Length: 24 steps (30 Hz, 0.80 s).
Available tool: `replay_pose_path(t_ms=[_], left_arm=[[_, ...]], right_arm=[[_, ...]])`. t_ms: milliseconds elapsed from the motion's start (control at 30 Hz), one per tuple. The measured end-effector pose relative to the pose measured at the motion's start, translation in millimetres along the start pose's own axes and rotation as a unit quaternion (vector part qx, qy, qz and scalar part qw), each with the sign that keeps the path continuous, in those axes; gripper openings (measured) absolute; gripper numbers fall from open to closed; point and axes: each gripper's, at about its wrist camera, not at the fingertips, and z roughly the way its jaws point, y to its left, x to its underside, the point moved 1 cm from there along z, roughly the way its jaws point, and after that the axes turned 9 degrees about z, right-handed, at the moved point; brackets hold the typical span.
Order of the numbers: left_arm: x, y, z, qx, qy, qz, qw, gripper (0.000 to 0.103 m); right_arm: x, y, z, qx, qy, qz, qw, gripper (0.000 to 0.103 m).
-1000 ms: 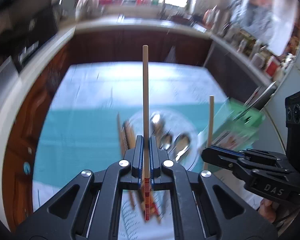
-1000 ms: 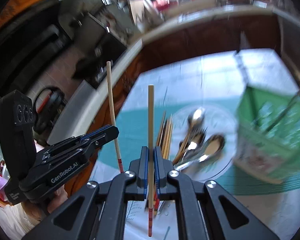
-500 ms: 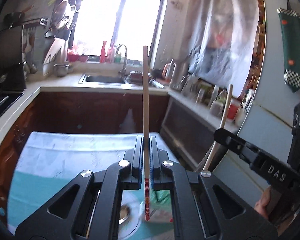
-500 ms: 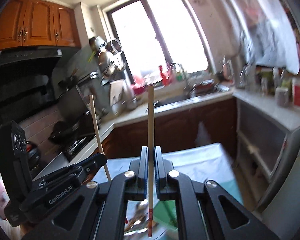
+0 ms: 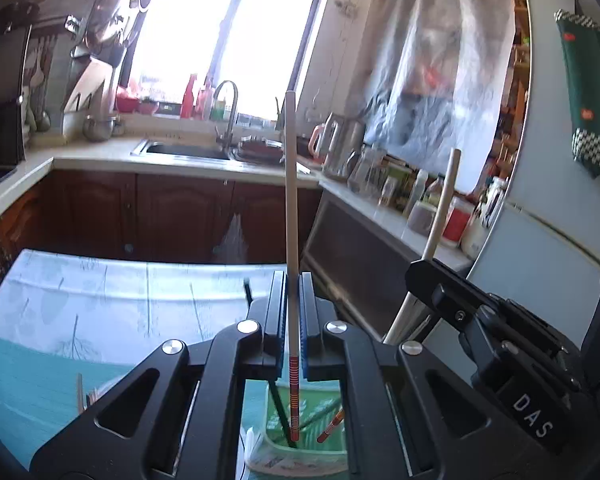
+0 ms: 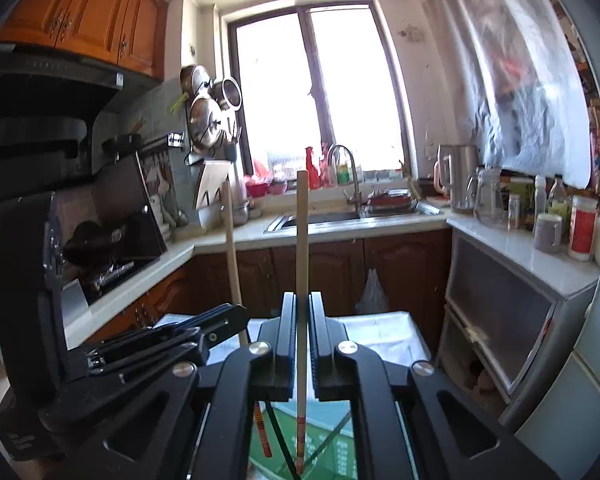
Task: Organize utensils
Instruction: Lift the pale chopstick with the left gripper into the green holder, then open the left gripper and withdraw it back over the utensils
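Chopsticks are what both grippers carry, one each. The left gripper (image 5: 291, 320) is clamped narrow on a pale wooden chopstick (image 5: 290, 216) that stands upright, its red-banded end hanging down below the jaws into a green container (image 5: 324, 446) on the counter (image 5: 100, 304). The right gripper (image 6: 301, 340) pinches a second chopstick (image 6: 302, 248) the same way, upright, with its red-striped tip down over that green container (image 6: 340, 452). From the left wrist view the right gripper's chopstick (image 5: 440, 216) leans a little, just beside the first; from the right wrist view the left gripper's stick (image 6: 231, 248) stands close on the left. A loose red-striped chopstick end (image 5: 331, 426) lies slanted inside the container.

A second ago both cameras looked down at a plate of spoons and a bundle of chopsticks on the teal-and-white cloth. Since then both grippers have tipped level, so the window, sink (image 5: 188, 149) and cupboards fill the views, and the plate has dropped out of sight. Compared with half a second back, the green container now shows beneath both sticks.
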Motion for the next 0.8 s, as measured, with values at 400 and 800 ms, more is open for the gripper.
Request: replay_pose_path(t_ms=[400,800], left_arm=[[67,8,8,0.000,0.023,-0.006,0.9997,0.003],[87,15,2,0.009,0.038,-0.013,0.9991,0.003]], right_arm=[[32,-1,0,-0.021,0.013,-0.020,0.999,0.005],[46,10,24,-0.018,0.051,-0.055,0.997,0.006]])
